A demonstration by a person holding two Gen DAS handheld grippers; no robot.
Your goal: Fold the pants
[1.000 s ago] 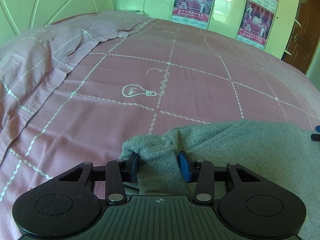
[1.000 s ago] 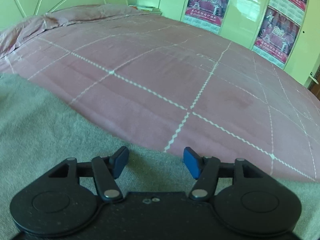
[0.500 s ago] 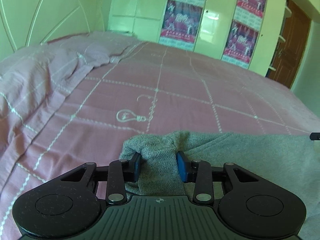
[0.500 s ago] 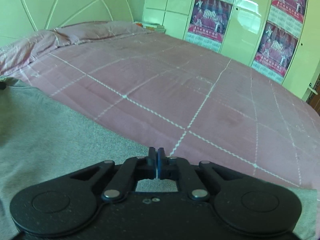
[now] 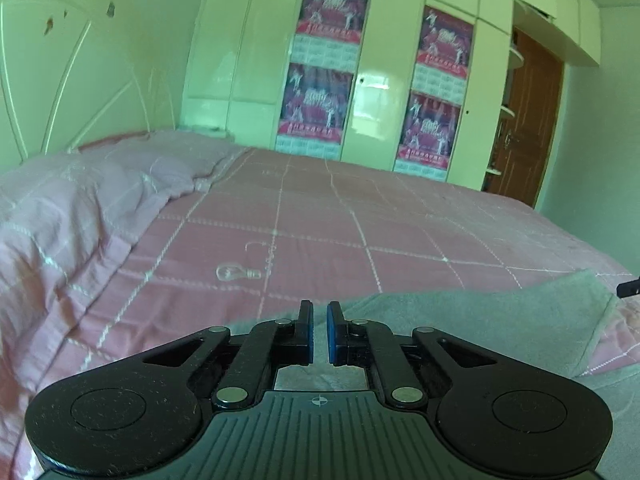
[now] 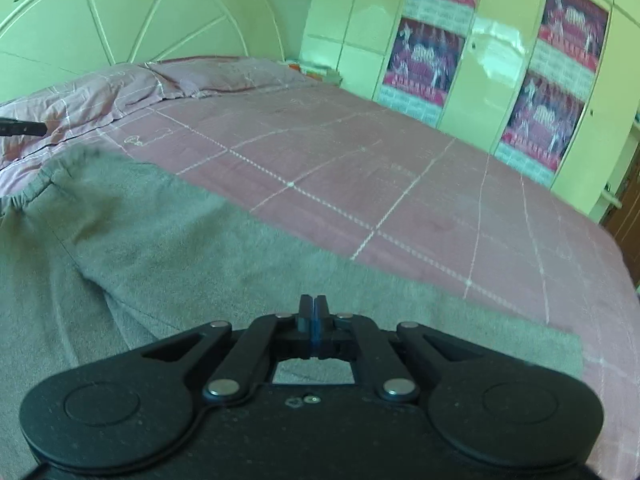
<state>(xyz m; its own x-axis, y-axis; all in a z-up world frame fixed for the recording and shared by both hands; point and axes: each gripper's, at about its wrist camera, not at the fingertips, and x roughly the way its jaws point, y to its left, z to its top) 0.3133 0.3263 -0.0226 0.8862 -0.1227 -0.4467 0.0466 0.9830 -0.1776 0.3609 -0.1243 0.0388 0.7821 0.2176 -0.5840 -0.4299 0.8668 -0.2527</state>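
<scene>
The grey pants lie on the pink bedspread. My right gripper is shut on the near edge of the pants and holds it raised. My left gripper is nearly shut on another part of the pants' edge; grey cloth shows under and to the right of its fingers and hangs lifted off the bed. The tip of the right gripper shows at the right edge of the left wrist view. The tip of the left gripper shows at the left edge of the right wrist view.
Pink pillows lie at the head of the bed on the left, below a white headboard. White wardrobe doors with posters stand beyond the bed. A brown door is at far right.
My left gripper closed from wide open onto the pants' edge. My right gripper shut on the pants. Both have risen, lifting the cloth off the bed.
</scene>
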